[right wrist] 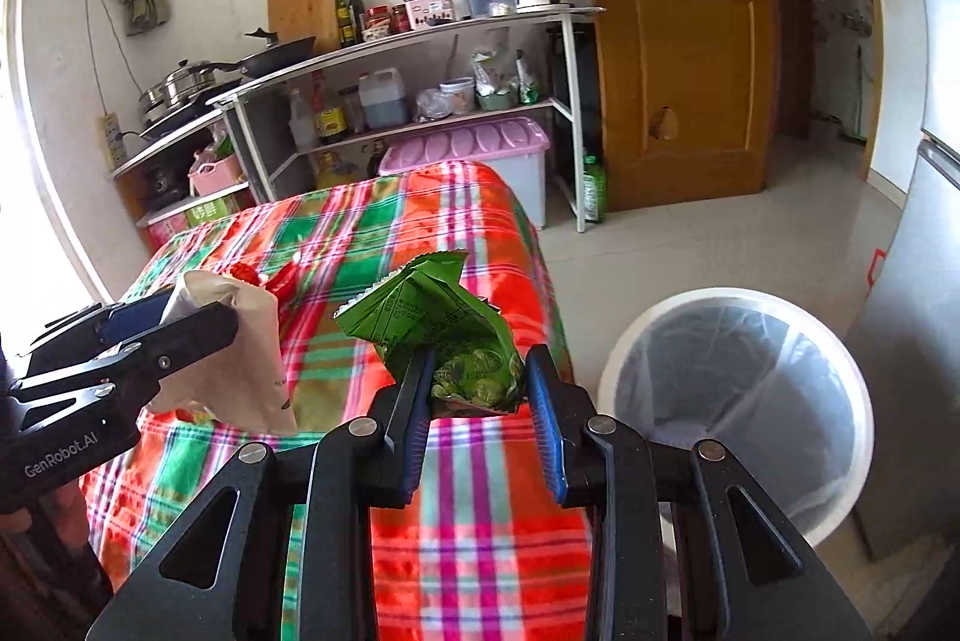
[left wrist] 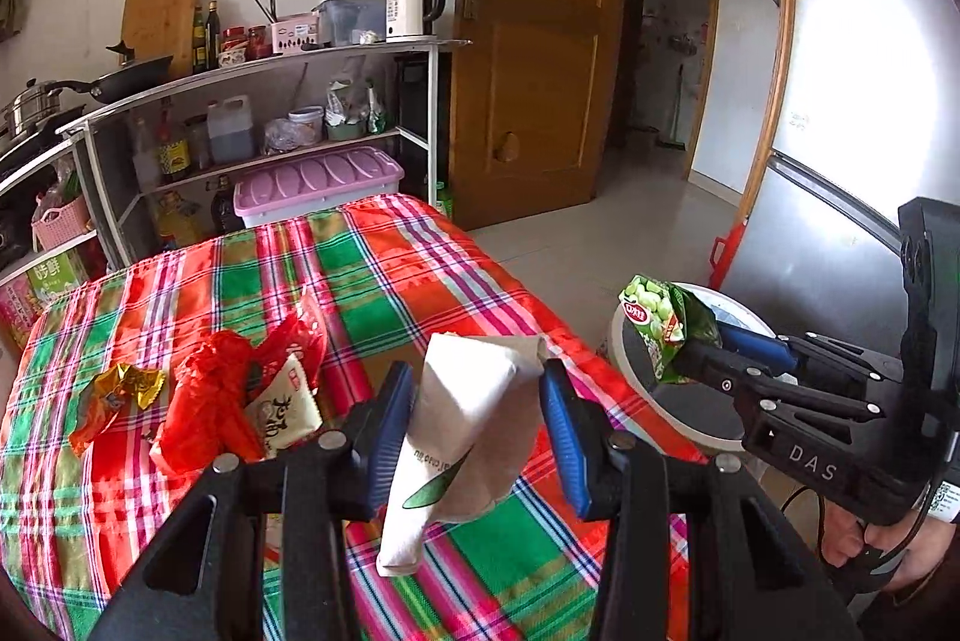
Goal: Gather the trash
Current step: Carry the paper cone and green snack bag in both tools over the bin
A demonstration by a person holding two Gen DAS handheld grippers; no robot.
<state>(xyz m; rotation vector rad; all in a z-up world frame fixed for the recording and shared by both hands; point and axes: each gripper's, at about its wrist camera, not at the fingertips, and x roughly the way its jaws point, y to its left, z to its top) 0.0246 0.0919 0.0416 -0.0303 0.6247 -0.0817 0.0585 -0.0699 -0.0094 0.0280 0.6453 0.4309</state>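
My left gripper (left wrist: 477, 413) is shut on a white paper packet (left wrist: 462, 437) and holds it above the plaid table (left wrist: 372, 275). My right gripper (right wrist: 480, 401) is shut on a green snack bag (right wrist: 444, 329), held over the table's right edge beside the white trash bin (right wrist: 738, 413). In the left wrist view the right gripper (left wrist: 690, 359) holds the green bag (left wrist: 660, 323) over the bin (left wrist: 690, 401). On the table lie a red plastic bag (left wrist: 222, 389), a gold-orange wrapper (left wrist: 120, 395) and a white sachet (left wrist: 285, 410).
A metal kitchen shelf (right wrist: 420, 59) with pans, bottles and a kettle stands behind the table, with a pink-lidded box (right wrist: 474, 149) under it. A wooden door (right wrist: 678, 41) is at the back, a fridge (left wrist: 840, 131) to the right. Tiled floor lies between.
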